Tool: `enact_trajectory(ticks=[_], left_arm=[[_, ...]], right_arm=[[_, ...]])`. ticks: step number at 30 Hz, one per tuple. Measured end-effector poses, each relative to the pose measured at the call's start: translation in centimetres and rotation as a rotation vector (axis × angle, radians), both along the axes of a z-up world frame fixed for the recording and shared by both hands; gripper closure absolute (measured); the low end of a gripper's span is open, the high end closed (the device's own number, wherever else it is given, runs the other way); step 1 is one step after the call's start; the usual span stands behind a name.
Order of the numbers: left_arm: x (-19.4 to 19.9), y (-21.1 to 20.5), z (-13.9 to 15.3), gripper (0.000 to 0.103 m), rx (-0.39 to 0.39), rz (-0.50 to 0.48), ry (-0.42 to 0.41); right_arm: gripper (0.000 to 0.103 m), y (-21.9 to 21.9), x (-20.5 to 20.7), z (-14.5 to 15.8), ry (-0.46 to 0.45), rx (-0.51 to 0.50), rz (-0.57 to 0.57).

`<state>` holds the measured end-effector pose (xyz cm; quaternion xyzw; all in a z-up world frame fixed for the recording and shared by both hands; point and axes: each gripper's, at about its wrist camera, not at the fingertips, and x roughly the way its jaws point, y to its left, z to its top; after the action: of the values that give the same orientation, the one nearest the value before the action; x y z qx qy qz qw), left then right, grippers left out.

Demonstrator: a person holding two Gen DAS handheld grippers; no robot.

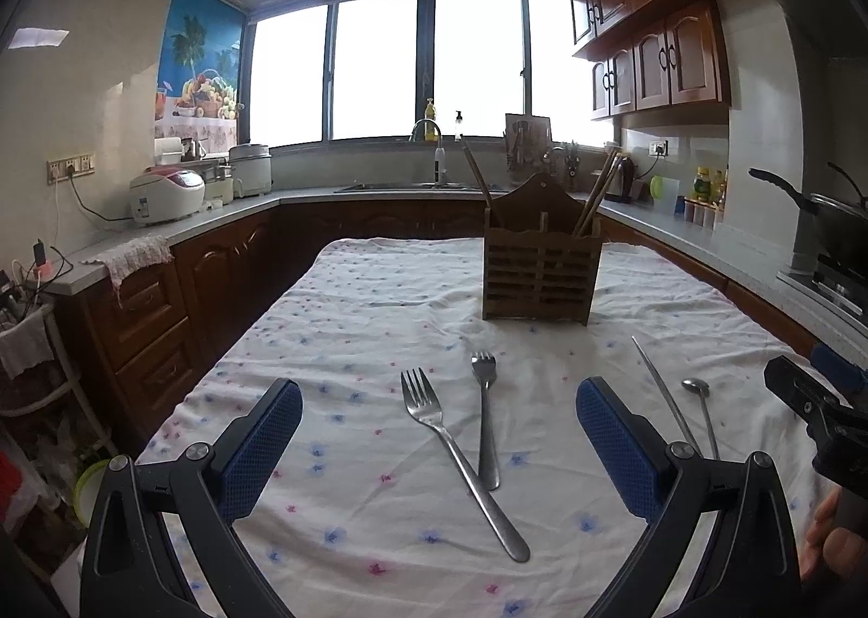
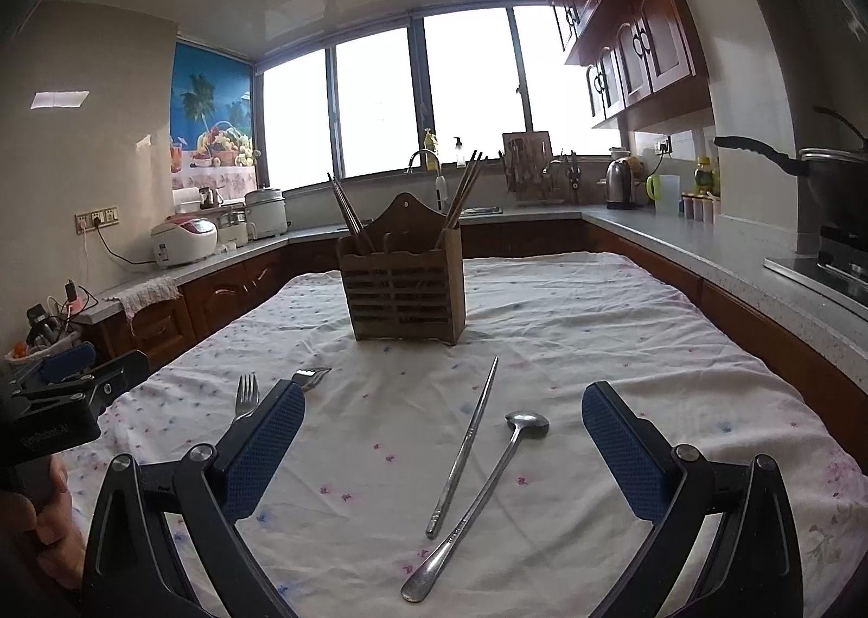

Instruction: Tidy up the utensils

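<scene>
While both lie loose — left hand-held gripper (image 1: 438, 425) agape | right hand-held gripper (image 2: 442, 428) agape; forks (image 1: 461, 460) crossed

Holder (image 1: 536, 265) stands far on the cloth (image 1: 352, 325), chopsticks (image 1: 599, 195) in it; nearer, two forks (image 1: 466, 460) cross at left, single chopstick (image 2: 464, 447) and spoon (image 2: 477, 504) lie right.

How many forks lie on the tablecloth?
2. The larger fork lies left, its handle crossing the smaller fork, both between the left gripper's open fingers.
</scene>
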<state>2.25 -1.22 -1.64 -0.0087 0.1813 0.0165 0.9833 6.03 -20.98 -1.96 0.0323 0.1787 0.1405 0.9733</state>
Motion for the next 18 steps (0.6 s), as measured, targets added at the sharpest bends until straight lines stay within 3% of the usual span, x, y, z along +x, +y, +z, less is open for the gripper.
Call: enact_trajectory(ticks=[18], left_arm=[[-0.55,-0.22,-0.04,0.001,0.021,-0.004,-0.01]], right_arm=[[0.0,-0.05,-0.3,0.1,-0.006,-0.004,-0.008]])
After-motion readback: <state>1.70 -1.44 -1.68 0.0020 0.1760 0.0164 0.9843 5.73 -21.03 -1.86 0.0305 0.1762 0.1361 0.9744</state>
